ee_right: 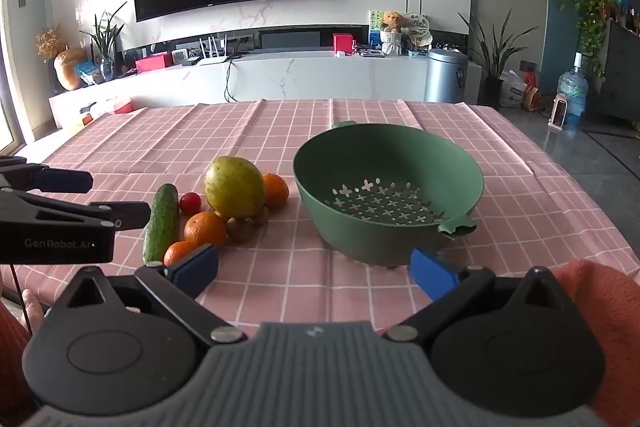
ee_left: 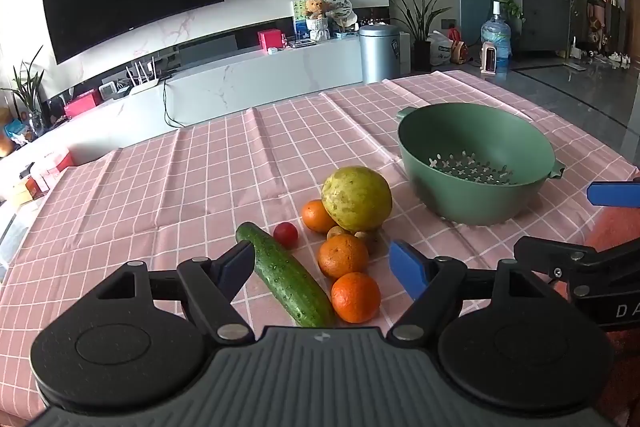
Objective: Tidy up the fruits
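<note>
A pile of produce lies on the pink checked tablecloth [ee_left: 160, 195]: a cucumber [ee_left: 286, 275], a cherry tomato [ee_left: 285, 234], three oranges [ee_left: 343, 255], a large yellow-green fruit [ee_left: 357, 198] and small brown fruits [ee_left: 370, 238]. A green colander [ee_left: 476, 163] stands empty to the right. My left gripper [ee_left: 324, 267] is open, empty, just before the cucumber and nearest orange [ee_left: 356, 297]. My right gripper [ee_right: 316, 269] is open, empty, in front of the colander [ee_right: 388, 187]. The pile also shows in the right wrist view, with the cucumber [ee_right: 162, 223] and yellow-green fruit [ee_right: 235, 186].
The right gripper shows at the right edge of the left wrist view [ee_left: 592, 267]; the left gripper shows at the left of the right wrist view [ee_right: 60, 223]. Beyond the table's far edge stand a white TV bench [ee_right: 304, 75] and a metal bin [ee_right: 446, 75].
</note>
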`<state>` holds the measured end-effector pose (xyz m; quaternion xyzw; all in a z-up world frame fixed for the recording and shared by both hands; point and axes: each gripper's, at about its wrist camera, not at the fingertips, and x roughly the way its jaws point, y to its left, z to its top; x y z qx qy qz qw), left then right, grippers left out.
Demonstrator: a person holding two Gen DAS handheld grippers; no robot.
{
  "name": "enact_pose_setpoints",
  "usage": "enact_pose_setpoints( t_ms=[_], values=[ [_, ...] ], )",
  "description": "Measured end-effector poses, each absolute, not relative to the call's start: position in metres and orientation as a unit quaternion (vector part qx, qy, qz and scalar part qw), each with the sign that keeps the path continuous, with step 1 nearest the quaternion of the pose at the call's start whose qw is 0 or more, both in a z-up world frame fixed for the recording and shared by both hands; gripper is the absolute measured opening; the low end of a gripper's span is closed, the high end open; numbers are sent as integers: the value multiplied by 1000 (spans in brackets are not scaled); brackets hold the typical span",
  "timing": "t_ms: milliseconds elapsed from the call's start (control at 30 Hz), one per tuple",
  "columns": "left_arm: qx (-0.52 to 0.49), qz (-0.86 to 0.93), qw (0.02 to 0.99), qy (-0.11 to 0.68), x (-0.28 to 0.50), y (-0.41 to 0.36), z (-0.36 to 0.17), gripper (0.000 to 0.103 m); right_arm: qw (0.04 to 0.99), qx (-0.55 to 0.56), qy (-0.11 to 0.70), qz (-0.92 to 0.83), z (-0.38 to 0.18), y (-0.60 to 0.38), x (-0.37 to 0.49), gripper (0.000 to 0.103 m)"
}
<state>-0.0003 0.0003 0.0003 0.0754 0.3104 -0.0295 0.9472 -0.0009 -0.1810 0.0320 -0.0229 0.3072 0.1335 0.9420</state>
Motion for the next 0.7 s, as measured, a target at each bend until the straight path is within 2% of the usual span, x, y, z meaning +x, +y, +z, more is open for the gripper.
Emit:
enact_pose_setpoints(
  t_ms=[700],
  values=[
    [70,-29,947,311,-1,0,-1,90,940,-39,313,126,34,-175,0,99]
  ],
)
